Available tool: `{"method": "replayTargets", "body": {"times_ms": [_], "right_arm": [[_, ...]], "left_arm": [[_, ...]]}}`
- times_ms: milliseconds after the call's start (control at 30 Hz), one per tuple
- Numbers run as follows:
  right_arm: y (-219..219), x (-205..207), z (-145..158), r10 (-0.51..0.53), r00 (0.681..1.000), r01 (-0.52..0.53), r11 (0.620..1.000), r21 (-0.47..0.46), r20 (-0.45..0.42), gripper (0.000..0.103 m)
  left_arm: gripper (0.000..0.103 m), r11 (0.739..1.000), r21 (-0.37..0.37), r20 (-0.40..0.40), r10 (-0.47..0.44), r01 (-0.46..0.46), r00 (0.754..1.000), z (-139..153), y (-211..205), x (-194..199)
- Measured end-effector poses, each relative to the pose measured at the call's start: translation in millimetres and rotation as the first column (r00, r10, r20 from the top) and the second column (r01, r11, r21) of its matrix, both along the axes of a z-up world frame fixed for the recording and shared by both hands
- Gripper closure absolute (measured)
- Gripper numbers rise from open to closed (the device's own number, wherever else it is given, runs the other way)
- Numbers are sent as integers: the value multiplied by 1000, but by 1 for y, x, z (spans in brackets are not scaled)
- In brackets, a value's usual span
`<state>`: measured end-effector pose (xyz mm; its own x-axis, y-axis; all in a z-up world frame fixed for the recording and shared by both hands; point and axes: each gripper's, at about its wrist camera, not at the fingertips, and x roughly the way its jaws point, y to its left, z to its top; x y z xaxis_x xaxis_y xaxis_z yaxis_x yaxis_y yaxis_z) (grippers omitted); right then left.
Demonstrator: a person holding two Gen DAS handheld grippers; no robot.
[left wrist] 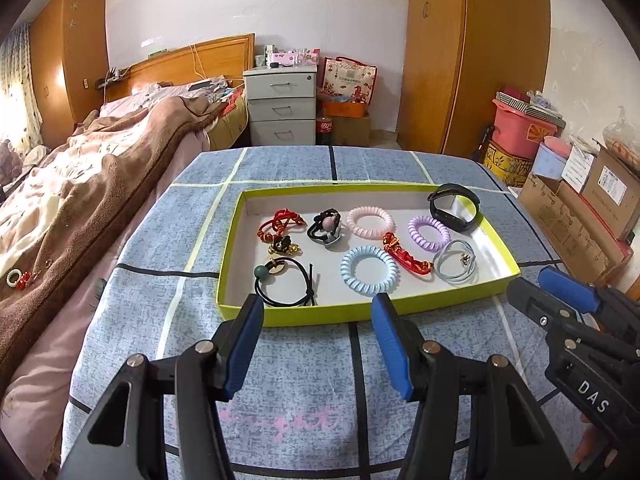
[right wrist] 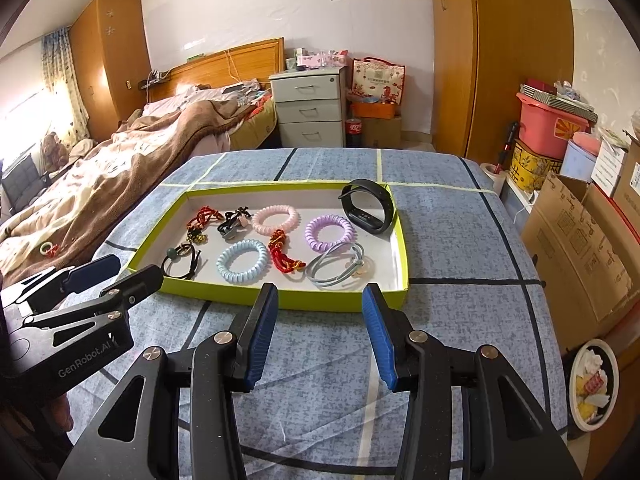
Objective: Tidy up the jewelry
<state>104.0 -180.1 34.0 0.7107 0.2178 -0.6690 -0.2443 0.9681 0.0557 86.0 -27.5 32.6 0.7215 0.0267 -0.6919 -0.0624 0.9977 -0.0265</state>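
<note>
A shallow green-rimmed tray (left wrist: pixel 320 314) (right wrist: pixel 280 300) lies on the blue checked cloth. In it are a black smart band (left wrist: pixel 454 208) (right wrist: pixel 366 206), pink (left wrist: pixel 370 222), purple (left wrist: pixel 428 233) and light blue (left wrist: pixel 368 270) spiral hair ties, red cord bracelets (left wrist: pixel 404 256), a grey-blue elastic (left wrist: pixel 456 266), a black elastic with a green bead (left wrist: pixel 284 280) and a black hair tie (left wrist: pixel 326 226). My left gripper (left wrist: pixel 318 312) is open and empty just before the tray's near edge. My right gripper (right wrist: pixel 320 300) is open and empty at the near right edge.
A bed with a brown blanket (left wrist: pixel 80 184) lies to the left; a small ring and red item (left wrist: pixel 18 280) rest on it. Cardboard boxes (right wrist: pixel 580 248) and a pink bin (right wrist: pixel 548 124) stand to the right. A bowl of scraps (right wrist: pixel 592 384) sits low right. A grey drawer unit (left wrist: pixel 280 108) stands behind.
</note>
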Motion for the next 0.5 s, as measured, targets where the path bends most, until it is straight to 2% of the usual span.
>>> {"method": "replayTargets", "body": {"times_ms": [500], "right_arm": [[0,-3,2,-1,1000,1,1000,3,-4,58]], "left_arm": [[45,1000,-13,10,-13,13,1000,4,-2,-4]]}}
